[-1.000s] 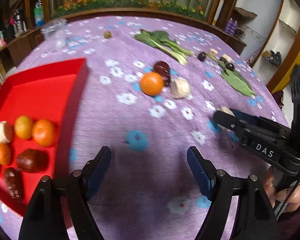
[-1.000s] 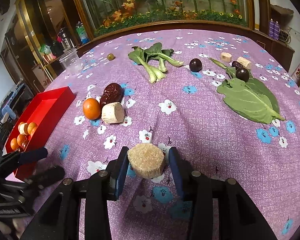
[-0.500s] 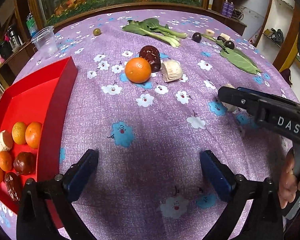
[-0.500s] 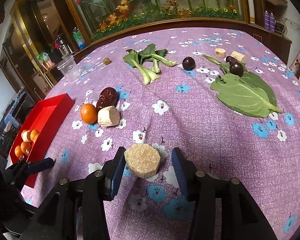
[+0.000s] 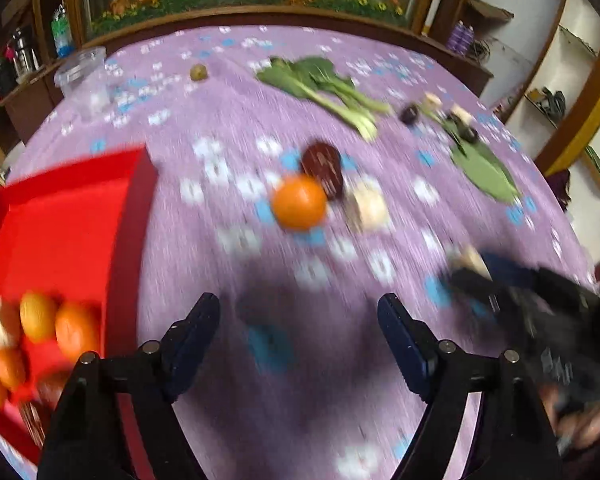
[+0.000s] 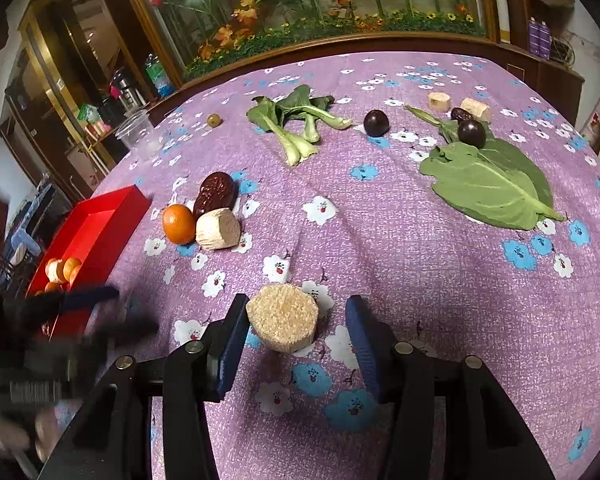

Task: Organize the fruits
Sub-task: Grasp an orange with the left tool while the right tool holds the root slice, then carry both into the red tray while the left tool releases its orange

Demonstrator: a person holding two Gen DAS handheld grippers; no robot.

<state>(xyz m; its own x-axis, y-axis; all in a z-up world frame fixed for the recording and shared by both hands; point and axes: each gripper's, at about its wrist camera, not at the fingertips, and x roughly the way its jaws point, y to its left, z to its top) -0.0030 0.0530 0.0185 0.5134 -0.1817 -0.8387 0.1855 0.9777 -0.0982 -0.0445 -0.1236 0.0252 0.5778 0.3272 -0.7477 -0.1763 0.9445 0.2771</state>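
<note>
My right gripper [image 6: 296,326] is open, its jaws on either side of a beige cut stalk piece [image 6: 283,322] that stands on the purple cloth, the left pad close to it. My left gripper [image 5: 300,340] is open and empty above the cloth; its view is blurred. Ahead of it lie an orange [image 5: 299,202], a dark red date [image 5: 323,165] and another beige piece [image 5: 367,209]. The red tray [image 5: 80,208] at the left holds several oranges, dates and a beige piece.
Bok choy [image 6: 296,120], a large green leaf [image 6: 488,184], two dark plums [image 6: 376,123], two more beige pieces [image 6: 439,101] and a small green fruit [image 6: 214,120] lie farther back. A clear plastic cup [image 6: 138,132] stands at the table's left edge.
My left gripper swung and moved closer to the orange, its jaws narrowing slightly. My right gripper's jaws opened wider around the beige piece, which stayed on the cloth.
</note>
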